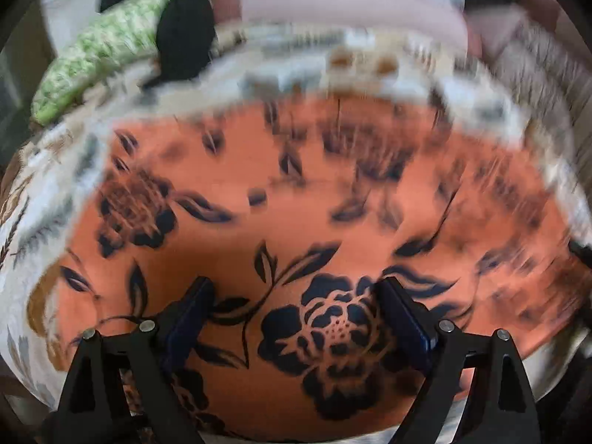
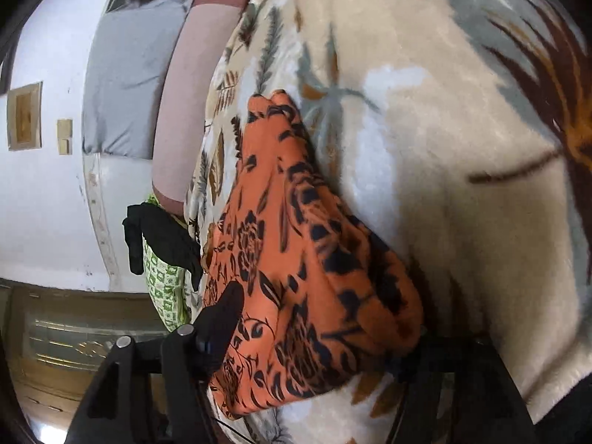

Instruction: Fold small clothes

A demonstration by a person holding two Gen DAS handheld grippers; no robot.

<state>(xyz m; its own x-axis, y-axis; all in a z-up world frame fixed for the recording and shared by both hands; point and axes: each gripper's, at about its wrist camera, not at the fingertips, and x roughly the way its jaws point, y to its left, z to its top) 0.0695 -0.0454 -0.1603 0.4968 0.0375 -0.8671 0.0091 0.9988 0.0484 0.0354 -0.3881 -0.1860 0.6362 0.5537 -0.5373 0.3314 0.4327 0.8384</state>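
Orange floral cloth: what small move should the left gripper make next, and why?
Probably lower and close the left gripper. Its fingers stand open over the orange floral cloth, which lies flat on the leaf-print blanket, nothing between them. The picture is blurred, so contact cannot be told.

White wall (image 2: 44,203), wooden floor (image 2: 33,377), leaf-print blanket (image 2: 444,148) covering the bed.

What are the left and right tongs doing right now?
Left tongs: open, above the orange floral garment, holding nothing.
Right tongs: garment between them; grip cannot be told.
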